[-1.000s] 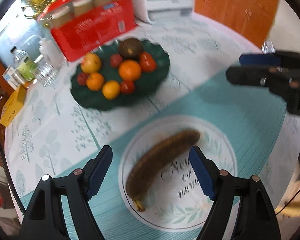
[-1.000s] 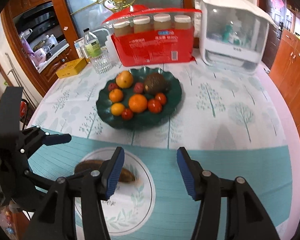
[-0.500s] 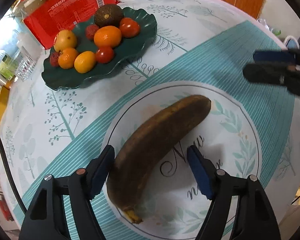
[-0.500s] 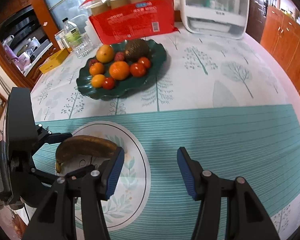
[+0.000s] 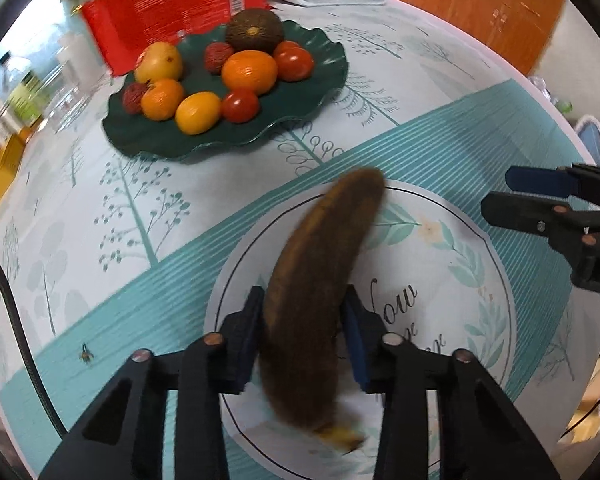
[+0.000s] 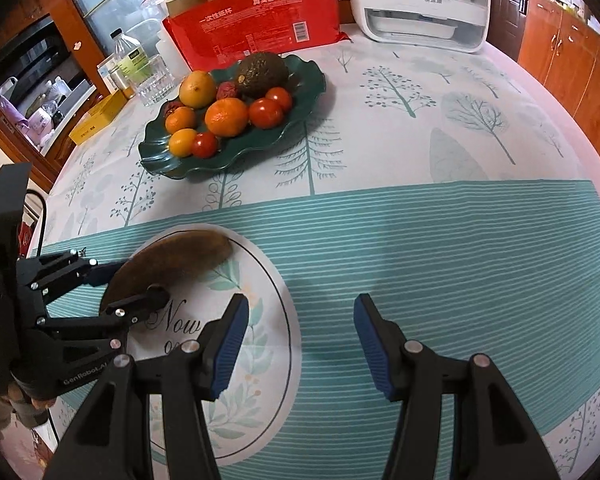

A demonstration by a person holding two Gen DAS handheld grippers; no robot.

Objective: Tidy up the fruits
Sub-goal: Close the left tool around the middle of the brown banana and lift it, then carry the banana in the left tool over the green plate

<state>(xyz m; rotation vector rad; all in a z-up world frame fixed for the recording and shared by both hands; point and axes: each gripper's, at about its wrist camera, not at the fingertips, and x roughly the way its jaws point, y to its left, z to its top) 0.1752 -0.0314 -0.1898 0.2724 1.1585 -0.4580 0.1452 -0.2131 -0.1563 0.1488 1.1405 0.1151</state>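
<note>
A brown, overripe banana (image 5: 320,272) lies over the white round print (image 5: 460,280) on the teal striped cloth. My left gripper (image 5: 304,304) is shut on its lower half, a blue pad pressing each side. In the right wrist view the same left gripper (image 6: 134,282) holds the banana (image 6: 180,252) at the left. My right gripper (image 6: 300,316) hovers open over the cloth with nothing between its fingers; it shows at the right edge of the left wrist view (image 5: 508,192). A dark green wavy plate (image 5: 220,144) (image 6: 236,160) farther back holds oranges, tomatoes, lychees and an avocado.
Behind the plate stands a red carton of cups (image 6: 260,20), with a white appliance (image 6: 420,0) to its right. A bottle (image 6: 128,56), a glass (image 6: 152,84) and a yellow box (image 6: 96,116) sit at the back left. Wooden cabinets (image 6: 572,52) line the right.
My left gripper came down around the banana and closed on it; the banana now lies along the fingers. My right gripper sank lower and stayed open.
</note>
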